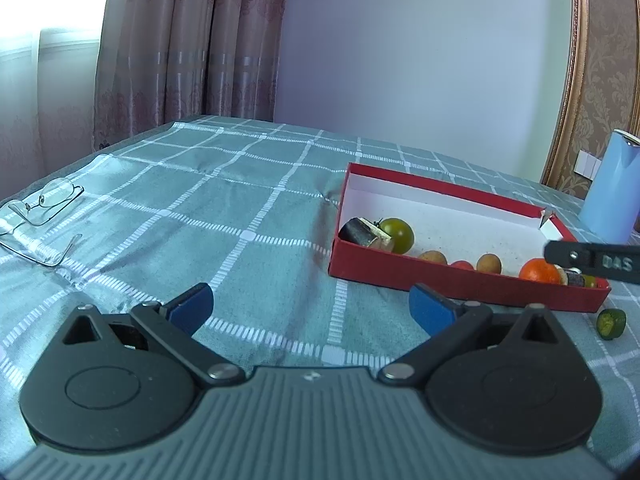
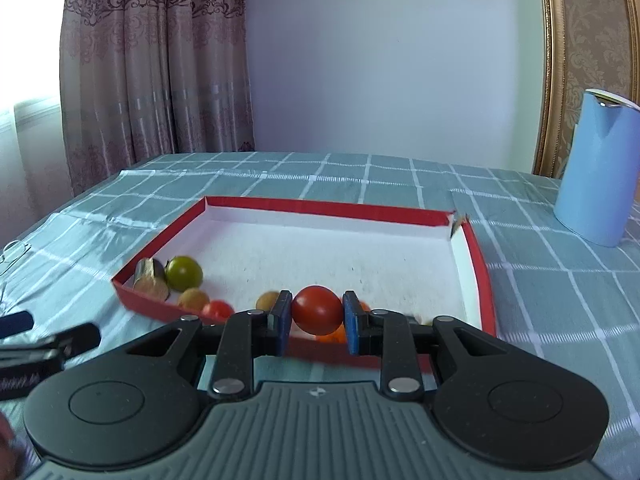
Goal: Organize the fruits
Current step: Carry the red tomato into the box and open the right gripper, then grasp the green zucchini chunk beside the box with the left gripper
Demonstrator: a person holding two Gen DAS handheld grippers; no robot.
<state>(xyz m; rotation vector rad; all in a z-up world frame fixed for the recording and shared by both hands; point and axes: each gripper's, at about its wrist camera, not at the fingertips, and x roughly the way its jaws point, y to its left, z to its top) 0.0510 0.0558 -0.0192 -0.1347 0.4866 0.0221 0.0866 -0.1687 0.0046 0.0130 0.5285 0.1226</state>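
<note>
A red box [image 1: 460, 280] with a white inside lies on the checked cloth; it also shows in the right wrist view [image 2: 480, 264]. It holds a green tomato [image 1: 398, 234], a dark cut piece [image 1: 364, 233], brown longans [image 1: 489, 263], a small red tomato [image 2: 218, 309] and an orange [image 1: 540, 270]. My right gripper [image 2: 317, 314] is shut on a red tomato [image 2: 317, 309] above the box's near edge. My left gripper [image 1: 312, 306] is open and empty, left of the box. A small green fruit [image 1: 611, 322] lies on the cloth outside the box.
Eyeglasses [image 1: 44, 208] lie at the cloth's left edge. A light blue cylindrical container [image 2: 596, 168] stands to the right of the box. Curtains and a wall stand behind the table.
</note>
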